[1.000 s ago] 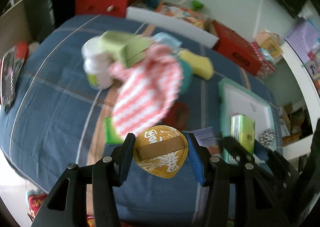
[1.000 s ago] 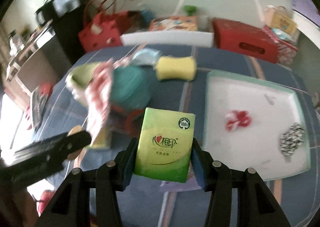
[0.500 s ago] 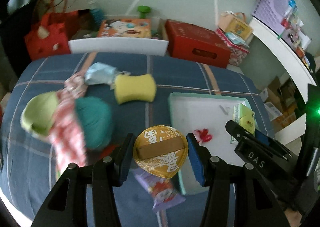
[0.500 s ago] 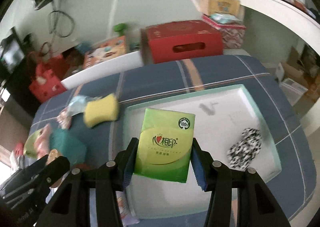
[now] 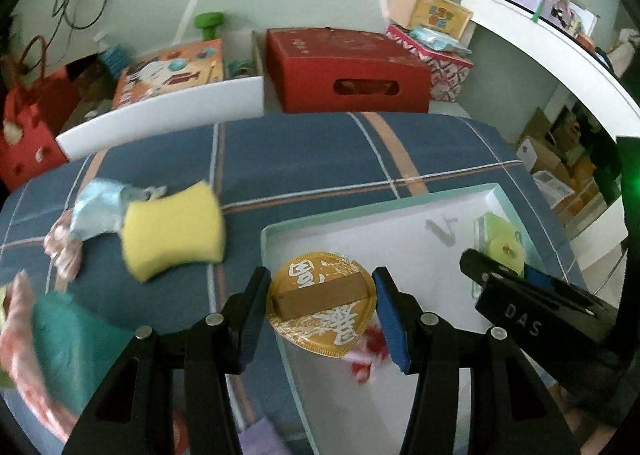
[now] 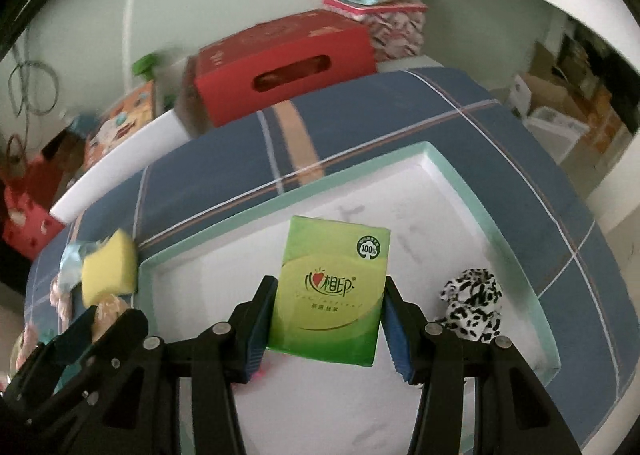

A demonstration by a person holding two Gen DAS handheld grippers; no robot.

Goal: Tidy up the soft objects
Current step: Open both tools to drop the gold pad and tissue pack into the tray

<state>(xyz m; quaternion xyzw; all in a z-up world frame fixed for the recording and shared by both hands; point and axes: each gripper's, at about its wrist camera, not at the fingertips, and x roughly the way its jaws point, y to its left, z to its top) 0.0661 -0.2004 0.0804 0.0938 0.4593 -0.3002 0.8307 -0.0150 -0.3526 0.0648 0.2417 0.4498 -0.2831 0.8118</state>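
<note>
Tissue pack [image 6: 329, 291] marked "100%" sits pinched in right gripper [image 6: 326, 319]; left gripper [image 5: 320, 315] pinches gold-foil disc [image 5: 322, 309].

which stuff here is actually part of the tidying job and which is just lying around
Part of the job:
- green tissue pack, in the right gripper
- gold round packet, in the left gripper
- white tray
- yellow sponge
- spotted scrunchie

Just lying about:
- red carton
- orange picture box
</note>
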